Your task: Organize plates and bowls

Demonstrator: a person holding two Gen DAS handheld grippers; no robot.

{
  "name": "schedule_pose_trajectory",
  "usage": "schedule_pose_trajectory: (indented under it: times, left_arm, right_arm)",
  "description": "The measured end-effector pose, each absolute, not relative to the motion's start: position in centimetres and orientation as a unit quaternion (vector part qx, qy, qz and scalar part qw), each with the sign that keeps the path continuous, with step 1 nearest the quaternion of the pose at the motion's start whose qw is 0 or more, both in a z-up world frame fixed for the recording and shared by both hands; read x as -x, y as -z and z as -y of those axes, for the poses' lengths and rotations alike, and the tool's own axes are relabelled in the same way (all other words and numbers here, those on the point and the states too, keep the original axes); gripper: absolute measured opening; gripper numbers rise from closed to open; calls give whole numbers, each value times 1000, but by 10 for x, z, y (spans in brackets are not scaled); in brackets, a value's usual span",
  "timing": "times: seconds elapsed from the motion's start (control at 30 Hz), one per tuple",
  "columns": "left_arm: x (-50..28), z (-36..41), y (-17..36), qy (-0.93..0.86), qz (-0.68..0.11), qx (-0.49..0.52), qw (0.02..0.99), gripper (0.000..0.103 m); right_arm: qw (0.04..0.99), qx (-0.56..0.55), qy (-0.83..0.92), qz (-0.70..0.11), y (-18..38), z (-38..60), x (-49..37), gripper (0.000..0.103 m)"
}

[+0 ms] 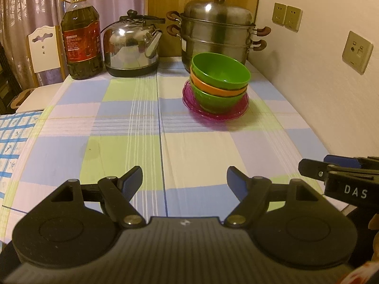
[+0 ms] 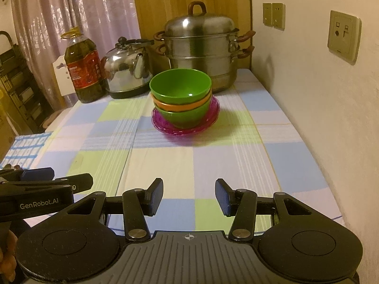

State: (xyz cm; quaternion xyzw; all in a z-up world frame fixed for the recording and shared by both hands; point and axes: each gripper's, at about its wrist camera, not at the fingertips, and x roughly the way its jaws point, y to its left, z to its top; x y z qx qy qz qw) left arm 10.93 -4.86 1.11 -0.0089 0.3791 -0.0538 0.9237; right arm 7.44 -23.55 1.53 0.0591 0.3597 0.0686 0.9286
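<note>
Nearest the lens in the left wrist view, the left gripper [image 1: 184,179] holds its blue-padded fingers wide apart with nothing between them, low over the checked tablecloth [image 1: 132,146]. Beyond its right finger, that view alone catches the side of the right gripper [image 1: 331,172], lettered "DAS". The right wrist view shows the right gripper [image 2: 189,196] from behind, its fingers also spread and empty, and past its left finger the left gripper [image 2: 47,182] marked "GenRobot.AI", with a bit of the holding hand [image 2: 7,255] at the edge. Well ahead of both pairs of fingers stands the stack: a green bowl [image 1: 221,72] nested in an orange bowl [image 1: 218,88], that in a second green bowl [image 1: 216,100], all on a pink plate [image 1: 214,113]. From the left fingers it lies ahead and to the right; from the right fingers, almost straight ahead. Behind it stand a steel steamer pot [image 1: 216,30], a kettle [image 1: 131,47] and an oil bottle [image 1: 81,37]. Both grippers point level along the table, side by side.
</note>
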Motion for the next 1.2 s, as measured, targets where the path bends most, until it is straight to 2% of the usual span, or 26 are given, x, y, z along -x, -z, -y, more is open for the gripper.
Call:
schedule_pose_trajectory:
  times: [1.2]
  left_arm:
    - [-104, 52, -13, 58, -380, 9, 923, 77]
  right_arm:
    - [930, -61, -64, -358, -18, 237, -70, 49]
